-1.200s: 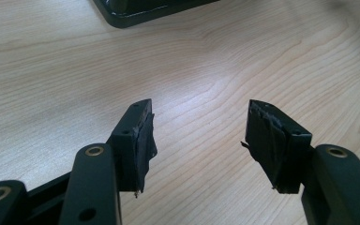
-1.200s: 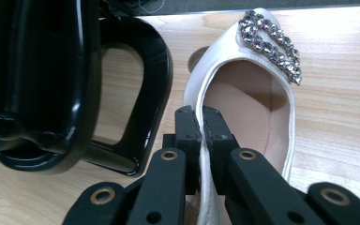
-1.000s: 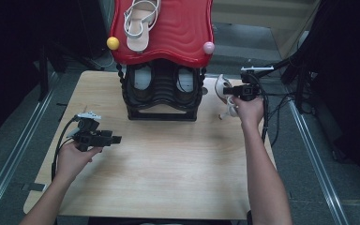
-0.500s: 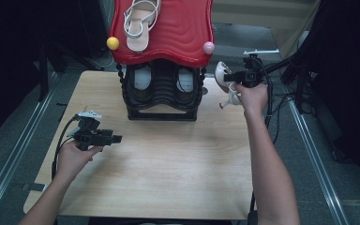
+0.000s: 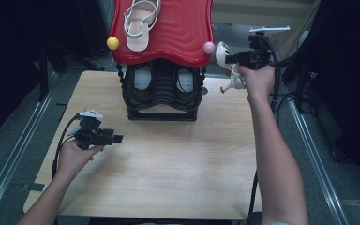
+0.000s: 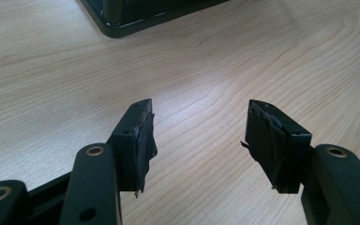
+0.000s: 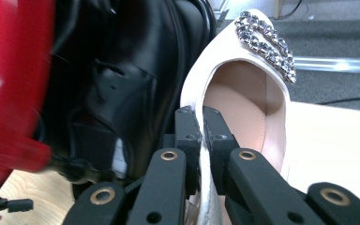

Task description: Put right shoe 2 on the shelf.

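The right gripper (image 5: 234, 58) has risen since the earlier high-view frames: a second ago it sat low beside the black shoe rack (image 5: 163, 91) with the white high-heeled shoe (image 5: 226, 63) close over the tabletop (image 5: 168, 164); now it is in the upper right of the frame, level with the rim of the red wavy top shelf (image 5: 183, 33) and just beside the pink ball (image 5: 209, 47) at that shelf's corner. The shoe has come up with it and hangs clear of the tabletop, heel pointing down. In the right gripper view the fingers (image 7: 187, 140) are closed on the shoe's (image 7: 243, 108) side wall, one pad outside and one inside the opening, with the rhinestone ornament (image 7: 265, 44) at the toe in the upper right of the frame and the rack's black frame and red shelf blurred at the left.

The left gripper (image 5: 115, 138) has not shifted: it rests at the left of the high view, over bare wood in front of the rack, held in the person's left hand (image 5: 75, 157). In the left gripper view its fingers (image 6: 138, 136) stand wide apart with nothing between them, and the rack's base edge crosses the top of that frame.

On the red shelf, unchanged, a white strappy sandal (image 5: 140, 21) lies near the yellow ball (image 5: 113, 43).
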The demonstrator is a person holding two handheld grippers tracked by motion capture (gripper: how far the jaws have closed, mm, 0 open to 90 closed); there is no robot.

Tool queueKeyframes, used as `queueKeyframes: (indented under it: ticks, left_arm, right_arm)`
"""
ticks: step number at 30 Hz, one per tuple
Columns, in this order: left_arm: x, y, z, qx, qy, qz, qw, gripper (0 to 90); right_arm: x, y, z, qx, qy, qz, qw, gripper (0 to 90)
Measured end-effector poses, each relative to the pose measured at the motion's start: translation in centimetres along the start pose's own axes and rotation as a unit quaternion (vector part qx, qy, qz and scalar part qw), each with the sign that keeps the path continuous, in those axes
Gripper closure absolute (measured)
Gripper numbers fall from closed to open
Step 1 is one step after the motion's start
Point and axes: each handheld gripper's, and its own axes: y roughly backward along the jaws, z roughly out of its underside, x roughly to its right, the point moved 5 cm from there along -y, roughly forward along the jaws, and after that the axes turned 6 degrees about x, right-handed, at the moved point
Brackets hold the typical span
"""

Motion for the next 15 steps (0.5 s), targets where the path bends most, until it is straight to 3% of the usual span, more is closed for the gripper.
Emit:
queueKeyframes:
  ticks: [3, 15]
  left_arm:
    - [0.1, -0.1, -0.1, 0.0, 0.0, 0.002, 1.0, 42.6]
    - [0.5, -0.3, -0.2, -0.009, -0.009, 0.007, 0.9999, 42.7]
  right_arm:
    - [-0.8, 0.7, -1.4, 0.008, 0.002, -0.013, 0.9999, 88.7]
    - [-3.8, 4.3, -6.6, 0.041, 0.017, -0.01, 0.999, 88.7]
